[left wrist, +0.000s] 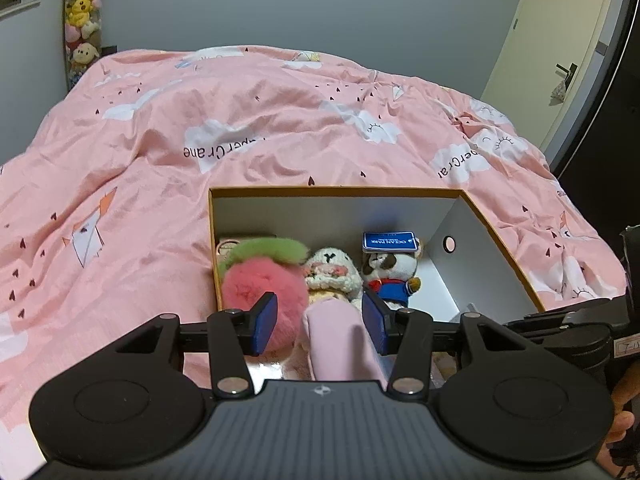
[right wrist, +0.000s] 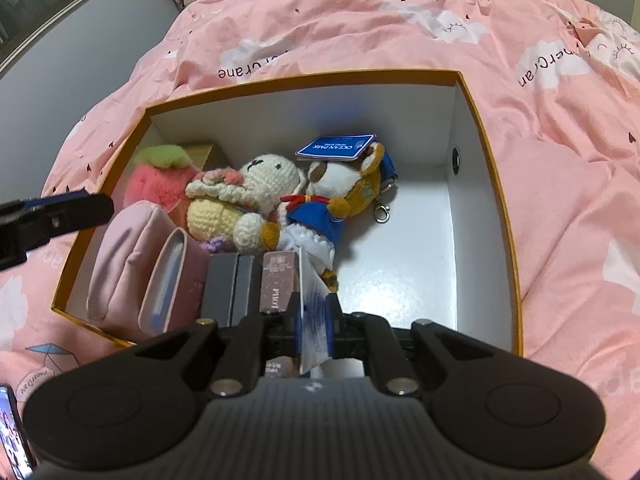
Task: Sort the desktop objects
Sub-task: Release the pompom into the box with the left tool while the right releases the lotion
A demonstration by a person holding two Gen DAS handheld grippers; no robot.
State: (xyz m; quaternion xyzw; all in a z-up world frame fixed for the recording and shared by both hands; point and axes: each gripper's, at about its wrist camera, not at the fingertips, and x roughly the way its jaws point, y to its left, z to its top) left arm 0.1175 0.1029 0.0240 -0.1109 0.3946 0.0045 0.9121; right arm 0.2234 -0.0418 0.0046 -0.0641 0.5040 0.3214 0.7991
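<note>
An open orange-rimmed box (right wrist: 486, 152) (left wrist: 500, 236) with white walls lies on the pink bed. It holds a pink strawberry plush (left wrist: 260, 284) (right wrist: 154, 180), a crocheted bunny (right wrist: 248, 196) (left wrist: 332, 270), a panda doll in blue (right wrist: 340, 188) (left wrist: 394, 272) with a blue card (right wrist: 336, 146) on its head, a pink pouch (right wrist: 124, 264) (left wrist: 340, 340), and dark boxes (right wrist: 232, 284). My left gripper (left wrist: 320, 322) is open above the pouch. My right gripper (right wrist: 314, 324) is shut on a white tag (right wrist: 314, 304) over the box's near side.
A pink printed duvet (left wrist: 240, 120) covers the bed all around the box. A plush-toy hanger (left wrist: 82, 20) hangs on the far wall. A door (left wrist: 560, 40) is at the right. A phone (right wrist: 12, 432) lies at the lower left of the right wrist view.
</note>
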